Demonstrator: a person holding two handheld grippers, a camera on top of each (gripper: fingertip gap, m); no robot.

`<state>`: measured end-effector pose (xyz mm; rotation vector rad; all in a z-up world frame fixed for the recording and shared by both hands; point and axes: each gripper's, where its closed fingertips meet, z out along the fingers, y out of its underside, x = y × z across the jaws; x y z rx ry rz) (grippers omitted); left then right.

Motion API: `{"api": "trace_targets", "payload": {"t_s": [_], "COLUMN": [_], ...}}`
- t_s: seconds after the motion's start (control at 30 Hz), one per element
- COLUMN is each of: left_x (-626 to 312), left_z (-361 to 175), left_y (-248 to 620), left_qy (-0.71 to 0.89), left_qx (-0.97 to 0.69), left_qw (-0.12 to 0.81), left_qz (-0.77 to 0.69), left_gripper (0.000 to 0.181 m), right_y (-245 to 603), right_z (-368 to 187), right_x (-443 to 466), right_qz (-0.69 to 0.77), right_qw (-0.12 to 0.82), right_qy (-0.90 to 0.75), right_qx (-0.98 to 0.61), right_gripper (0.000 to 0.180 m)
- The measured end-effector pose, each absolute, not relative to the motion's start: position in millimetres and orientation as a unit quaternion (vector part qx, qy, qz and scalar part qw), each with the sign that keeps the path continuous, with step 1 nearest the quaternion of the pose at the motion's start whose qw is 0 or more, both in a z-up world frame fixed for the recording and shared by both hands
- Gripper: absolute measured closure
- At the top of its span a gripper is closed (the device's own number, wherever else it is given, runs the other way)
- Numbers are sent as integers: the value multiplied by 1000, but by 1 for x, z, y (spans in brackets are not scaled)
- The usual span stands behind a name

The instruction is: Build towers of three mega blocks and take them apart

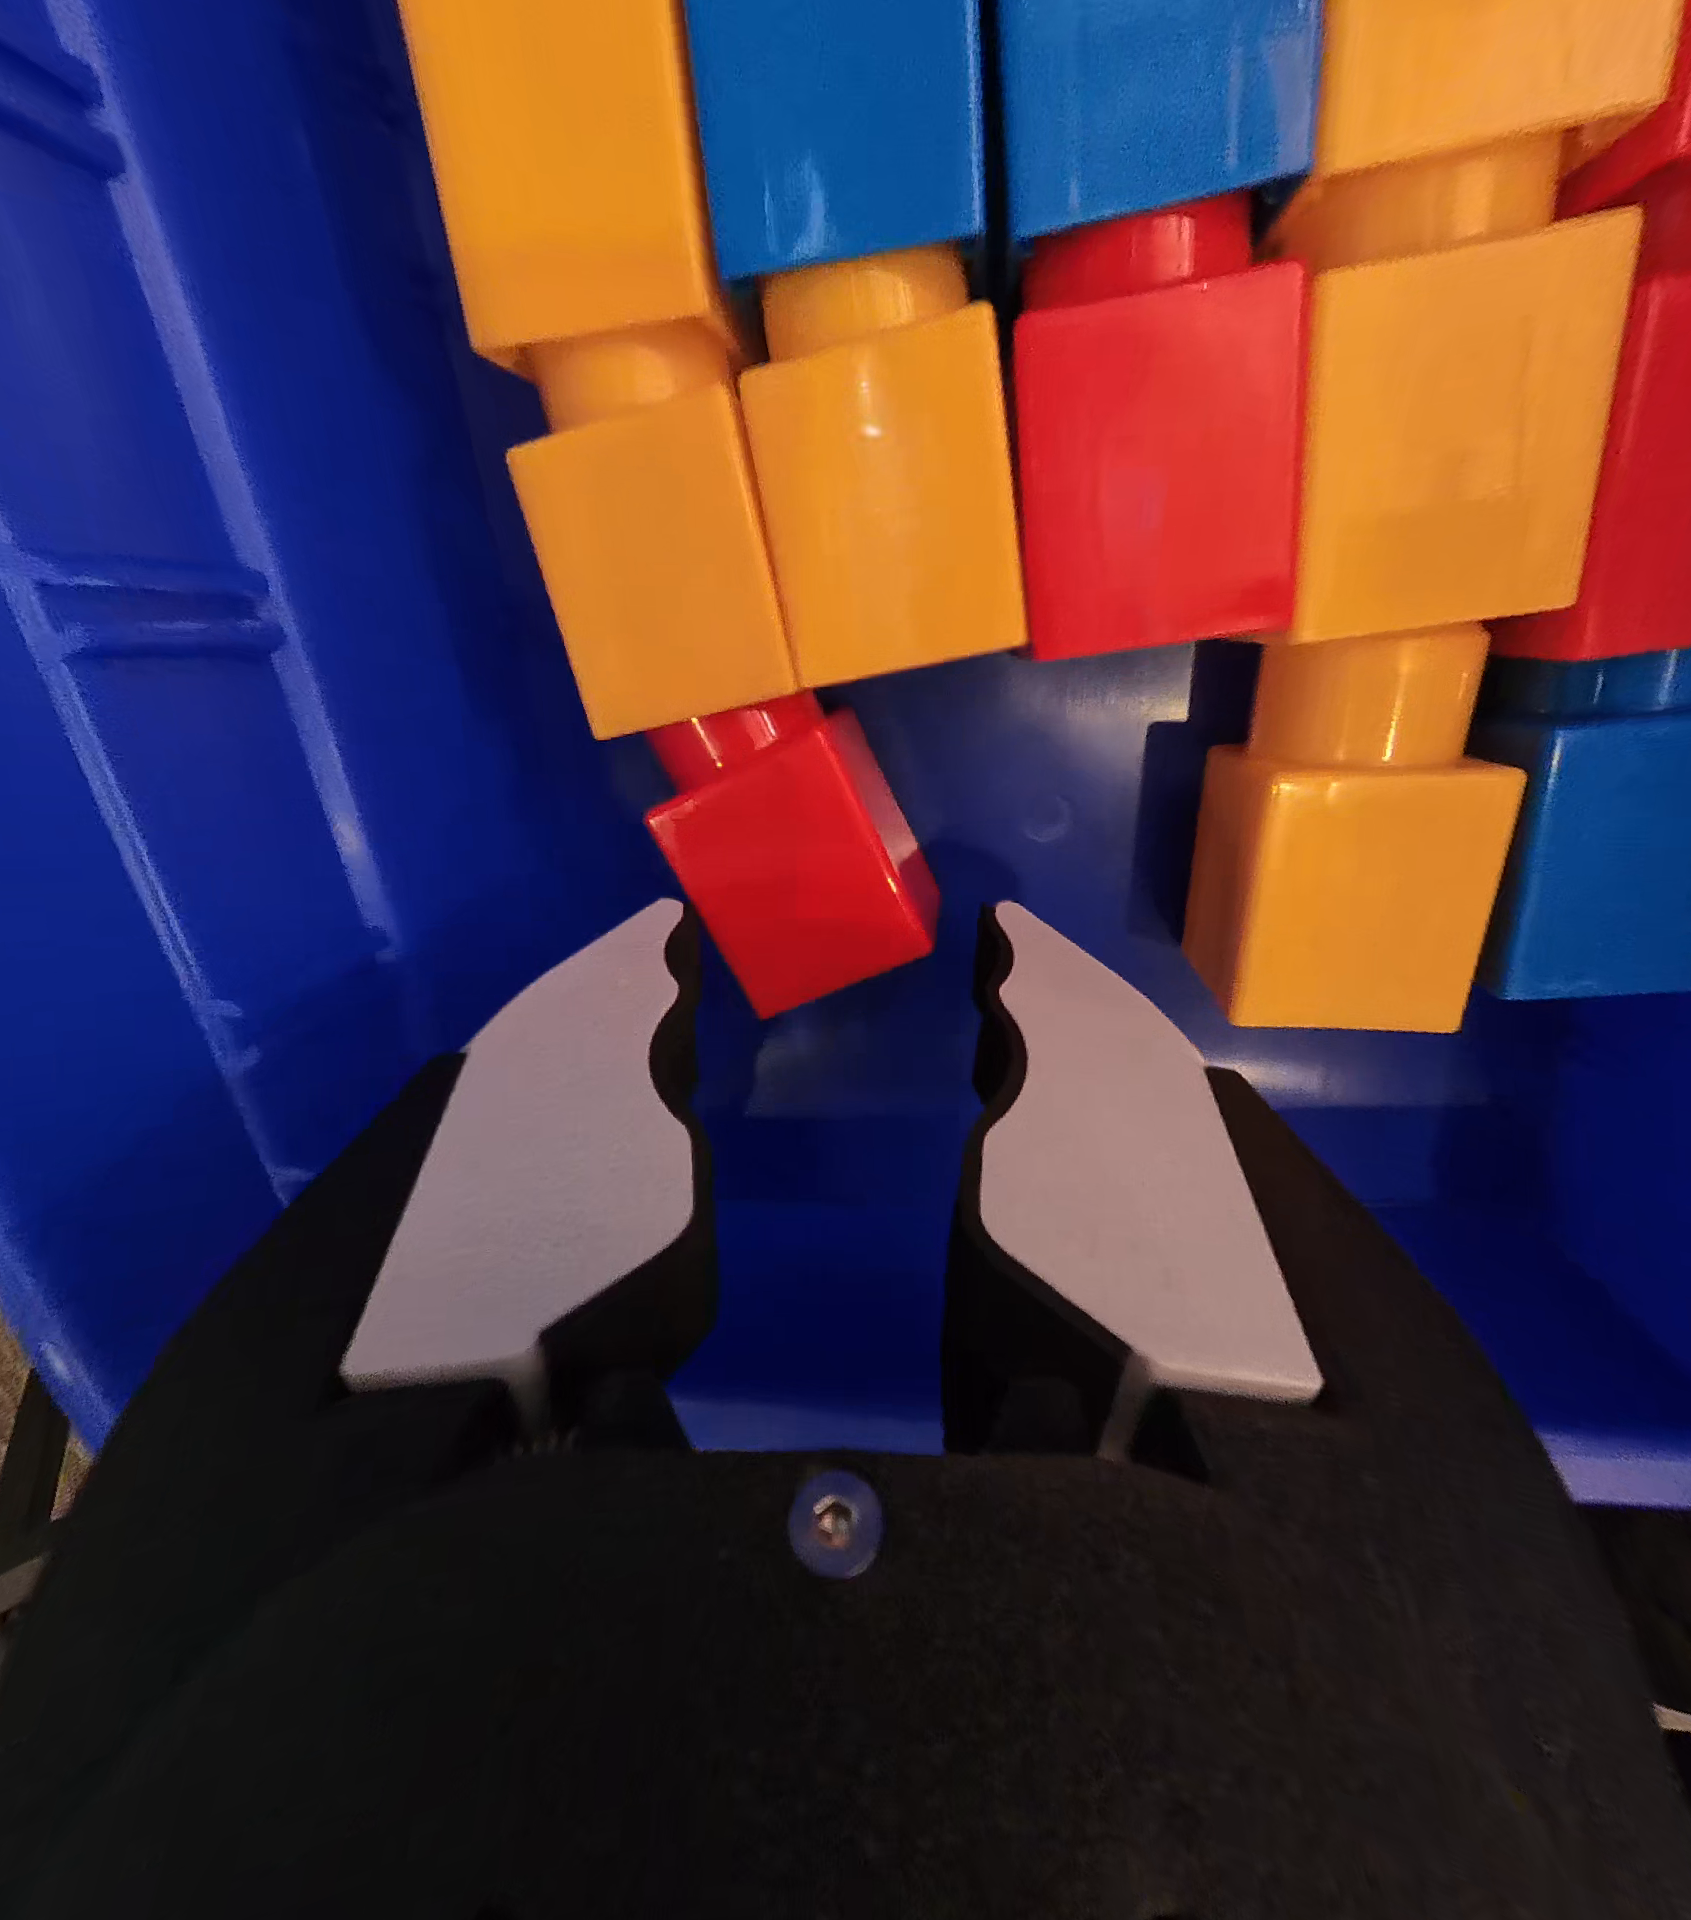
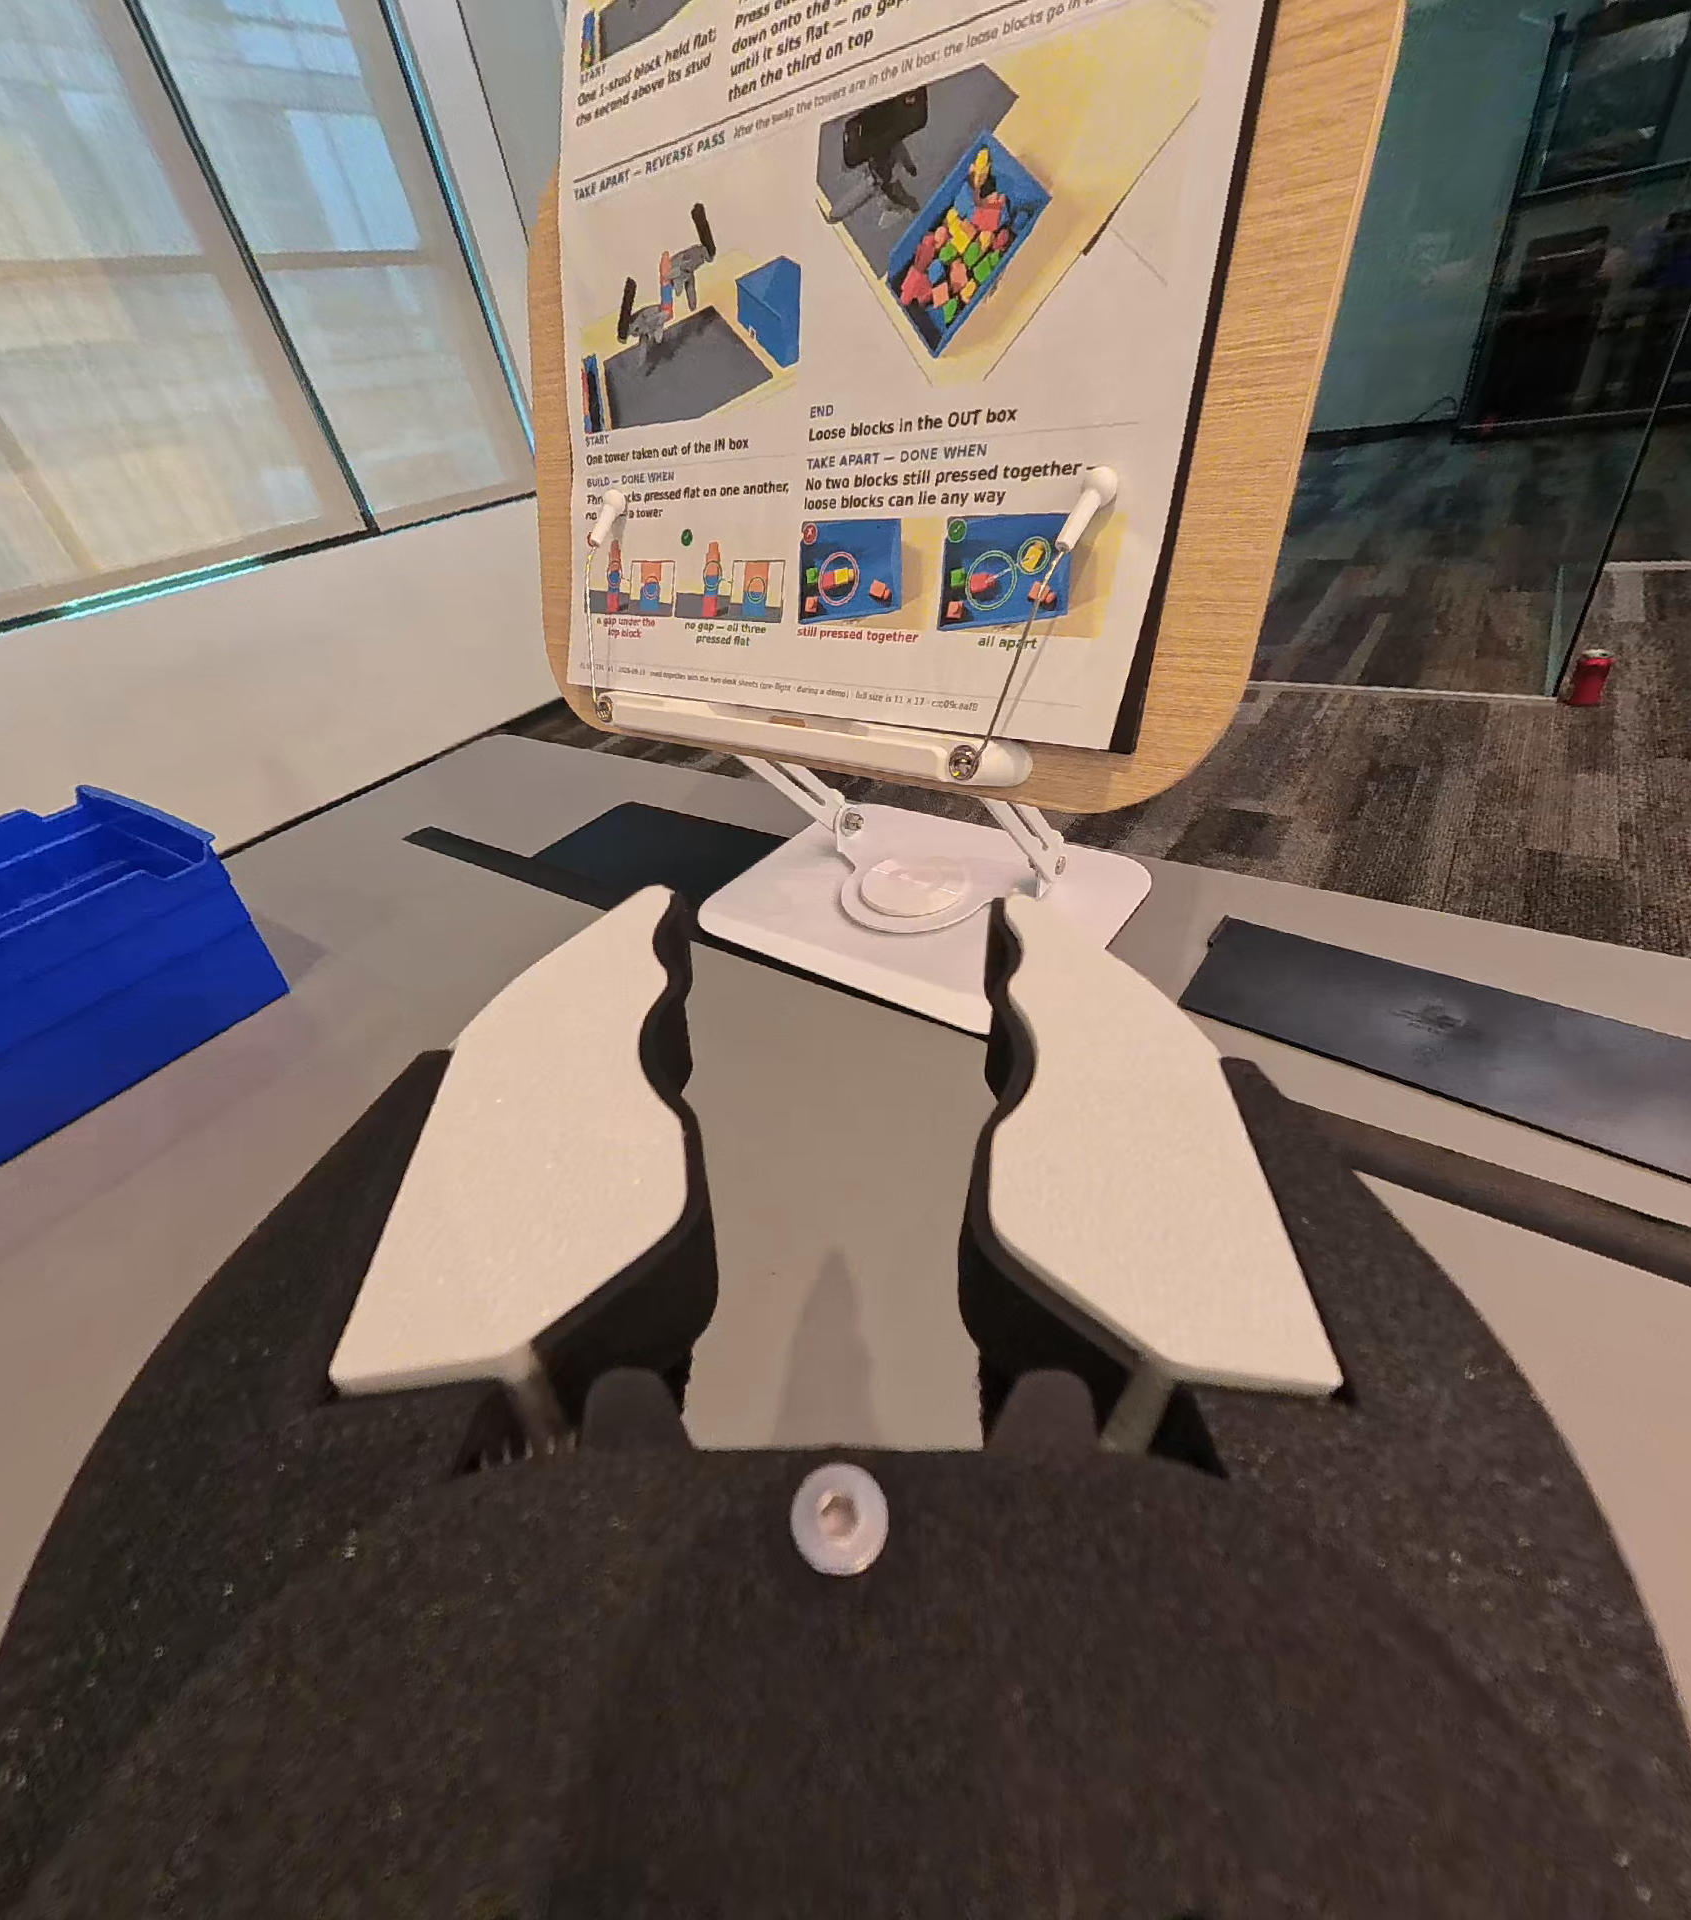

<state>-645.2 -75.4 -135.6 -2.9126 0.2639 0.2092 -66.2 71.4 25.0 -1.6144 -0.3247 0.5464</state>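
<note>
Inside a blue bin (image 1: 145, 727), five block towers (image 1: 1163, 457) lie side by side; the left gripper (image 1: 836, 935) hangs released at a red end block (image 1: 794, 868). The right gripper (image 2: 836, 925), also released, hovers empty over the grey table (image 2: 1547, 1455).

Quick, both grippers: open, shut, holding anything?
Left gripper: open, empty, its tips at the red block in the blue bin.
Right gripper: open, empty, above the table.

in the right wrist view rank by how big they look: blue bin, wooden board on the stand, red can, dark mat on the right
1. wooden board
2. blue bin and dark mat: too close to rank, and the bin is cut off by the frame
3. red can, though it stands far off
</note>
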Motion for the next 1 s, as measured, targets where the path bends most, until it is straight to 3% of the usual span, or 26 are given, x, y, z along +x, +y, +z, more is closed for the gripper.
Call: {"api": "trace_targets", "payload": {"t_s": [0.33, 0.67, 0.8, 1.0], "left_x": [-645, -649, -638, -577], "left_z": [-145, -132, -99, -13], "left_y": [-70, -88, -83, -67], "left_qy": [-17, 25, 58, 124], "left_qx": [-994, -994, -984, -927], "left_qw": [107, 96, 165, 351], "left_qz": [15, 39, 39, -38], "left_gripper": [138, 140, 140, 140], "right_y": [73, 73, 70, 55], "right_z": [22, 12, 4, -4], "right_x": [-65, -78, -92, -128], "right_qz": [253, 275, 295, 360], "right_qw": [641, 619, 597, 555], "right_qy": [-137, -160, -186, -254], "right_qx": [-711, -718, -723, -706], "right_gripper": [127, 132, 137, 138]}}
